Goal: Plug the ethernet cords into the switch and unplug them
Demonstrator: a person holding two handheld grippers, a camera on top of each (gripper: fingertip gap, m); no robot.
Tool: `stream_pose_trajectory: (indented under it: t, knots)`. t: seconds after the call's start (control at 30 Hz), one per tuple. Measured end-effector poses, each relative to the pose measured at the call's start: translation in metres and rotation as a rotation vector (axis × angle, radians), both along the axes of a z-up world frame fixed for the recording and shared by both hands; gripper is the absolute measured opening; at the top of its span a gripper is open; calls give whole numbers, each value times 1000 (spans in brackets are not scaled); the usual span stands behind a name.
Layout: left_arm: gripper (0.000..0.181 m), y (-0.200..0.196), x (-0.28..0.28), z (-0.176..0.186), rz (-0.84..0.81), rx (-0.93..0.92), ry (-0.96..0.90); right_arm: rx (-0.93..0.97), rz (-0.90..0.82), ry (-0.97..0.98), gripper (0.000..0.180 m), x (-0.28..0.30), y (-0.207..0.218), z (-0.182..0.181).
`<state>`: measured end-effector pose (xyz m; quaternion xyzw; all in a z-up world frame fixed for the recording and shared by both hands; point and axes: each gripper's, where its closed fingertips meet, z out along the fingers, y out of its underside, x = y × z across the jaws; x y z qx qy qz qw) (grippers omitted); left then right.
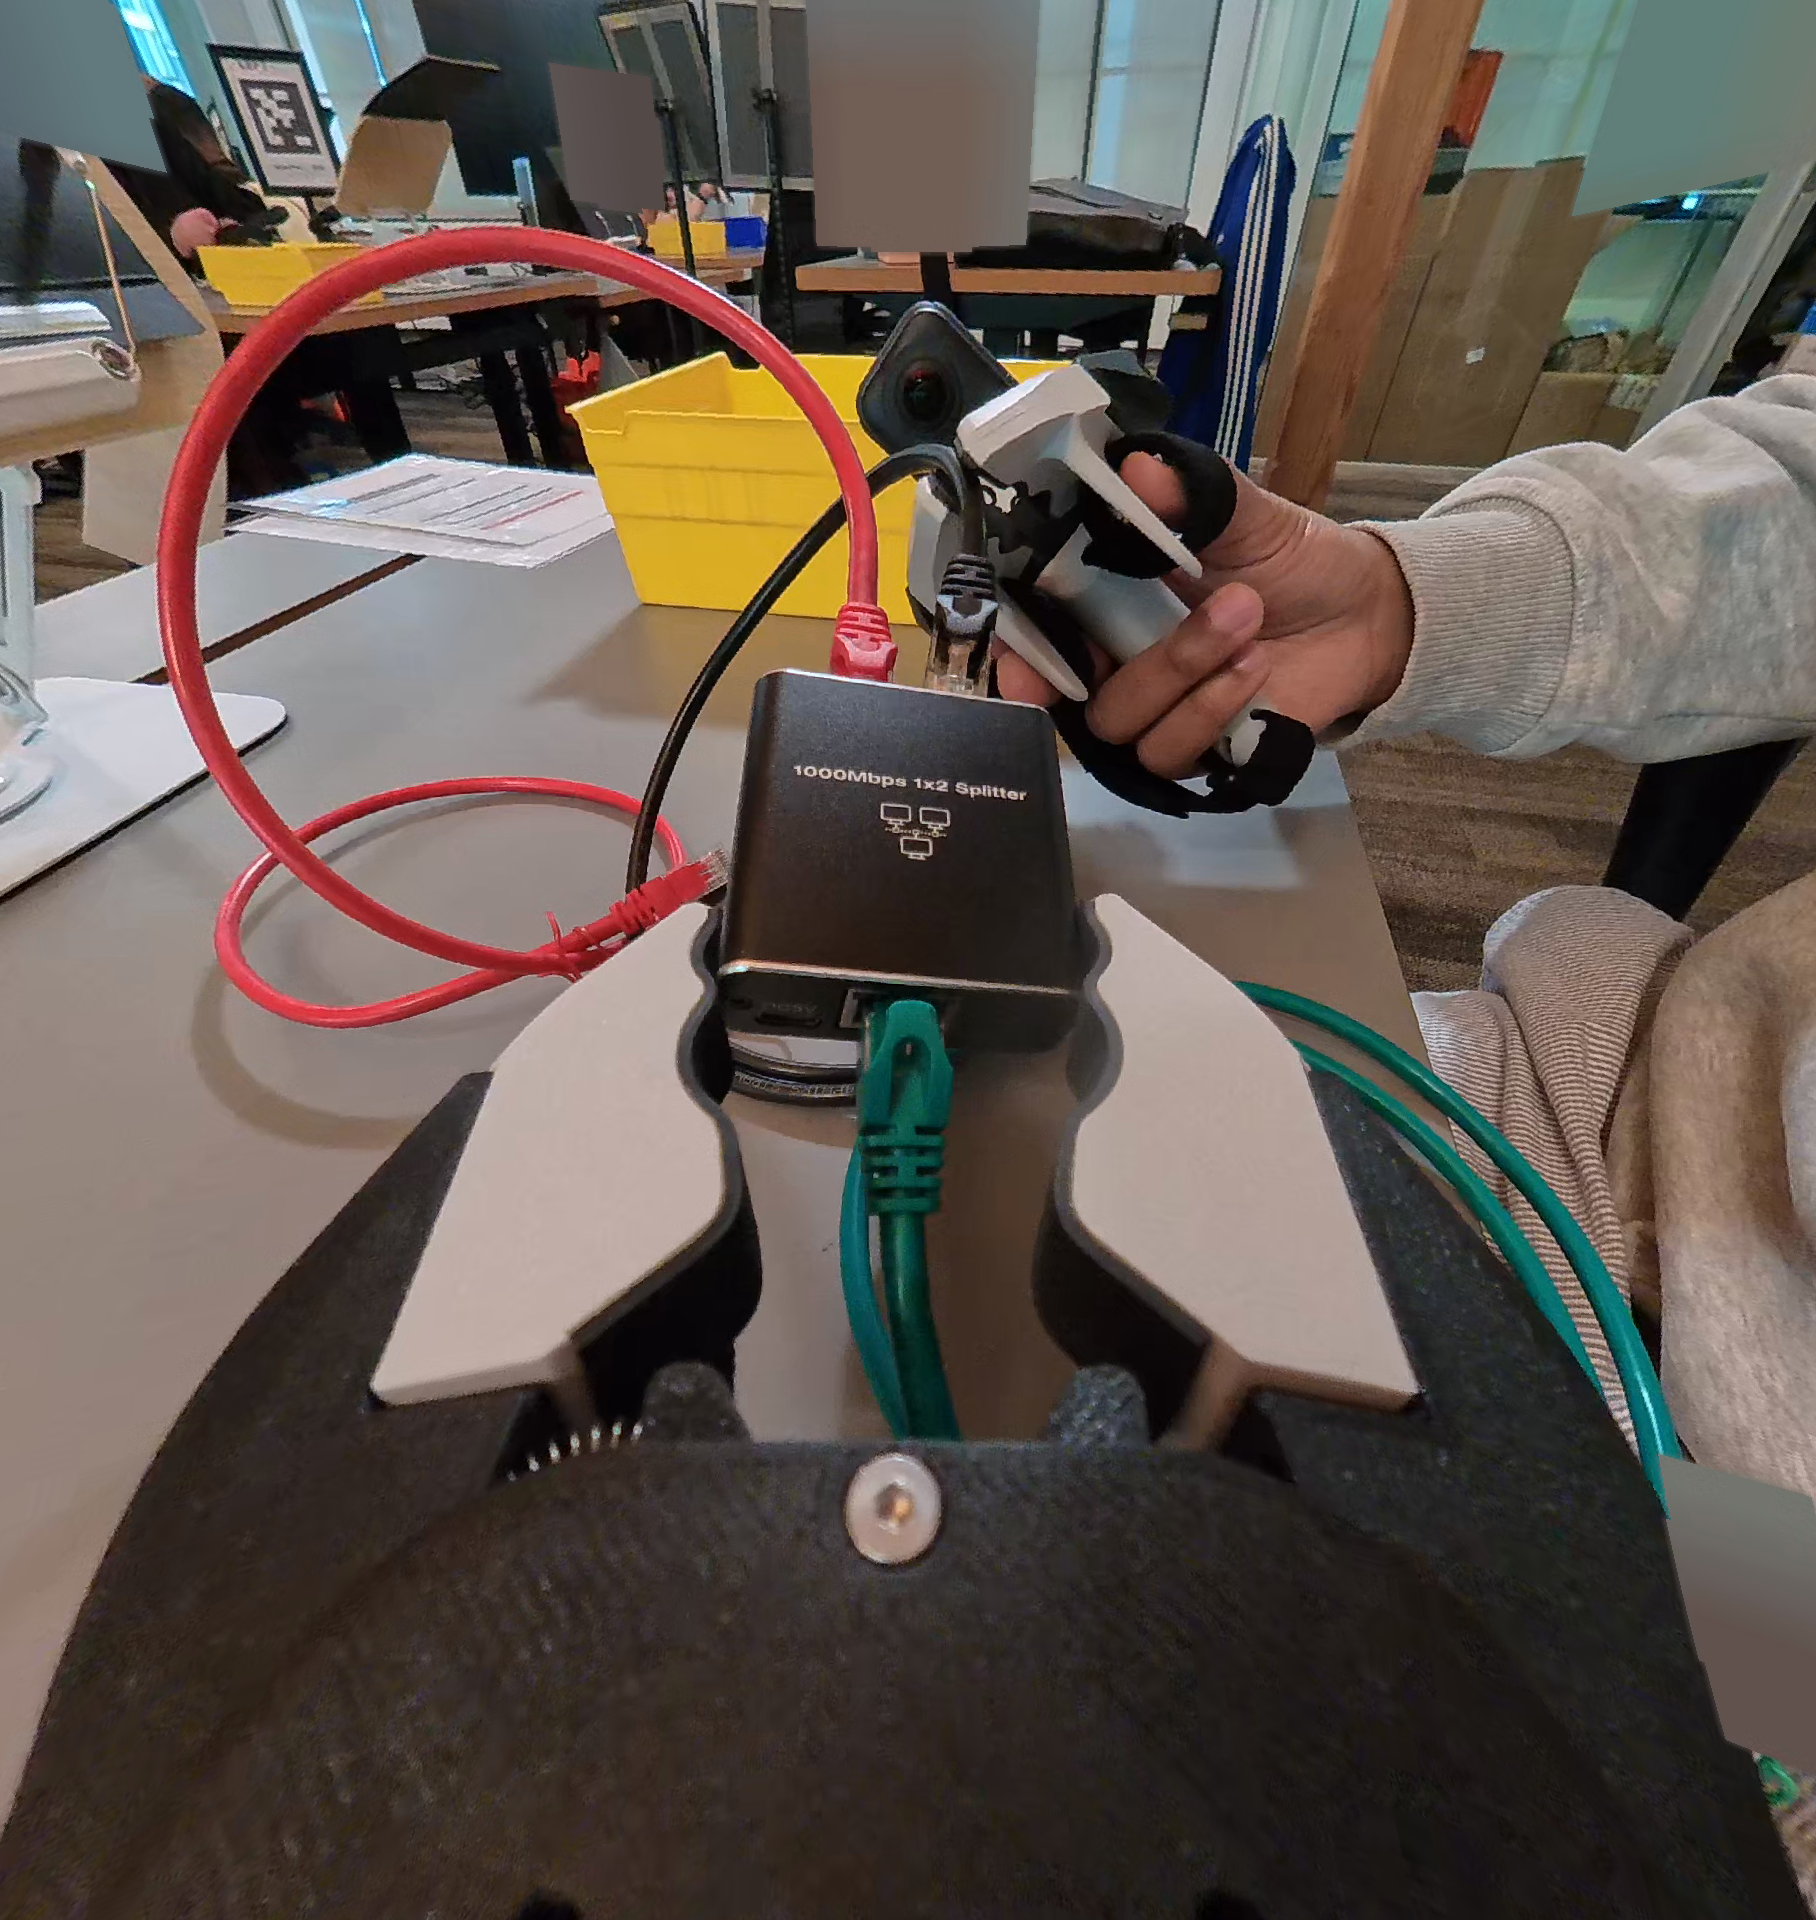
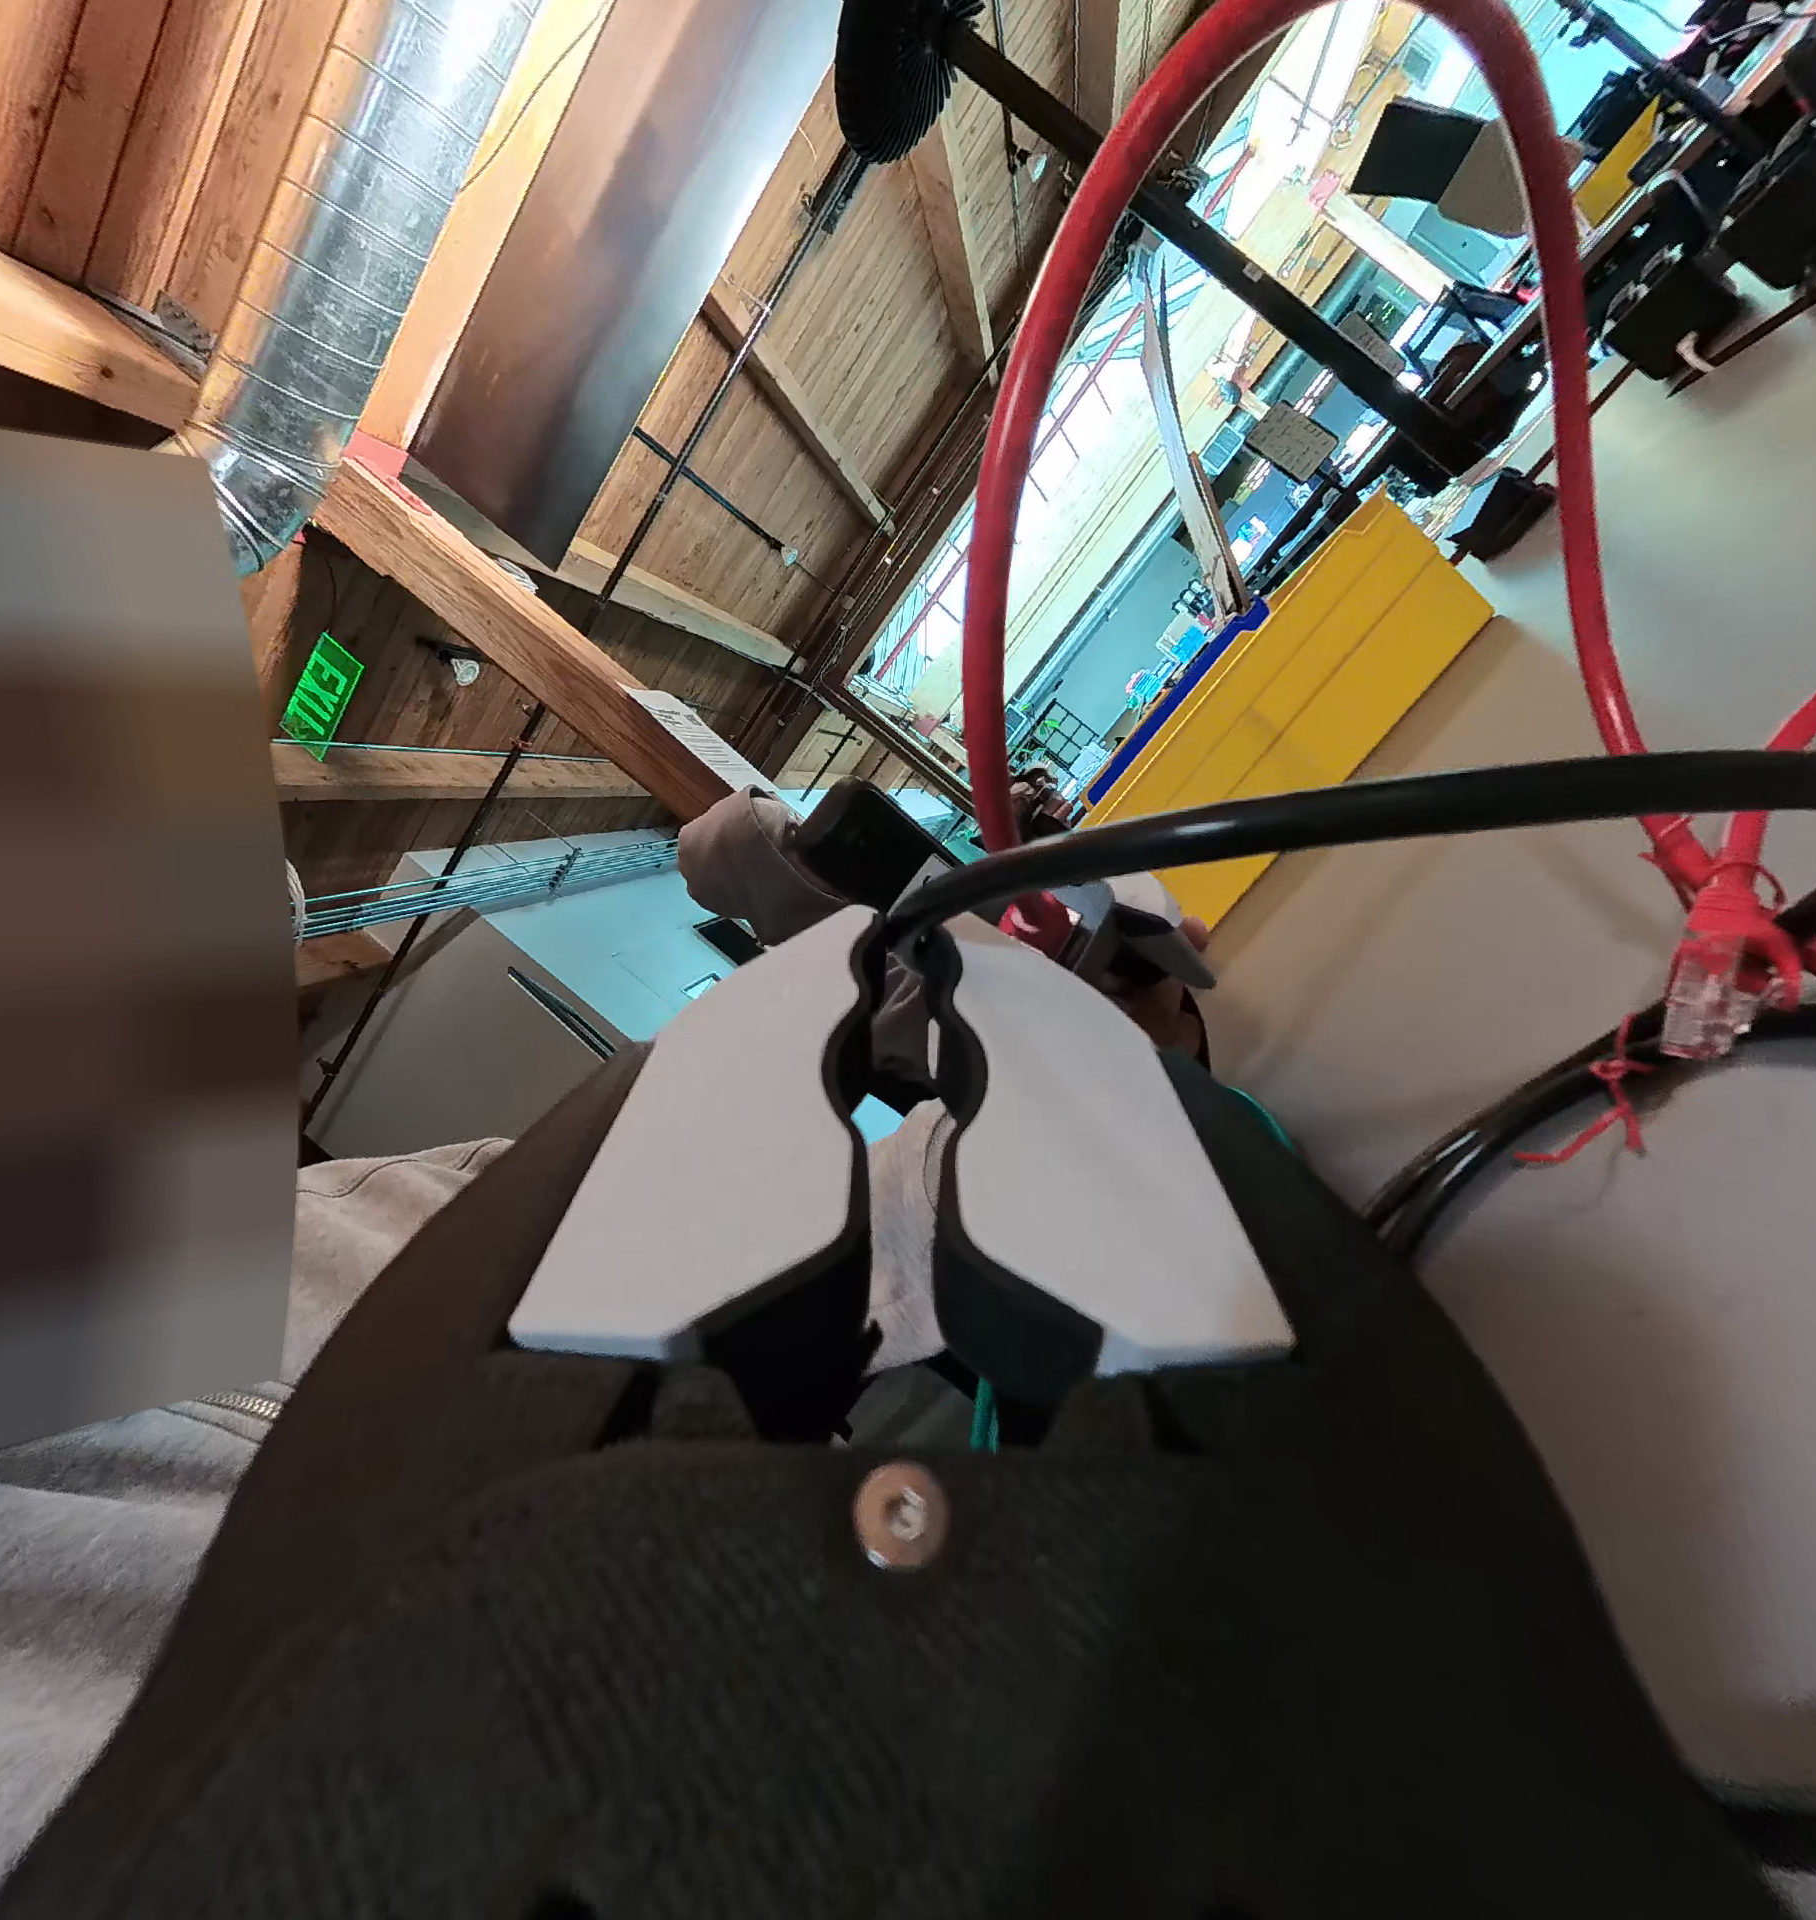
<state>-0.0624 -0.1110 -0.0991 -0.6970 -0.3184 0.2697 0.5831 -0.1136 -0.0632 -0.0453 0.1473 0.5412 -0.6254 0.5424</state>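
Left fingers (image 1: 899, 997) clamp black switch (image 1: 899, 831); right fingers (image 2: 909, 940) pinch black cord (image 2: 1299, 805).

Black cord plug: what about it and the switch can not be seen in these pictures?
- Left wrist view: the switch body hides its far ports, so whether the black cord plug is seated is unclear.
- Right wrist view: the right gripper fingers cover the plug; the switch is out of frame.

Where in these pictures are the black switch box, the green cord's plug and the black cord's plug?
switch box (image 1: 909, 831): left wrist view, on its top face.
green cord's plug (image 1: 904, 1081): left wrist view, on the plug body at the near port.
black cord's plug (image 1: 961, 639): left wrist view, on the plug's clear tip.
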Motion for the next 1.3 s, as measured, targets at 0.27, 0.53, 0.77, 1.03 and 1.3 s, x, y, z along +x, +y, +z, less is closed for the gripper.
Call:
stream_pose_trajectory:
  t: [0.27,0.53,0.77,1.03,1.3]
  knots:
    - [63,1,1,0,-8,10,-6,-9,7,10,6,1,1,1]
    - [63,2,1,0,-14,18,-12,35,9,-7,6,-1,-2,-7]
    - [63,1,0,0,-10,24,-15,92,-12,12,7,-2,-5,-15]
    - [63,6,-1,-3,-9,-1,-29,151,-30,61,6,9,-11,-26]
    - [63,4,-4,-5,6,-4,-40,156,-72,12,5,6,-12,-29]
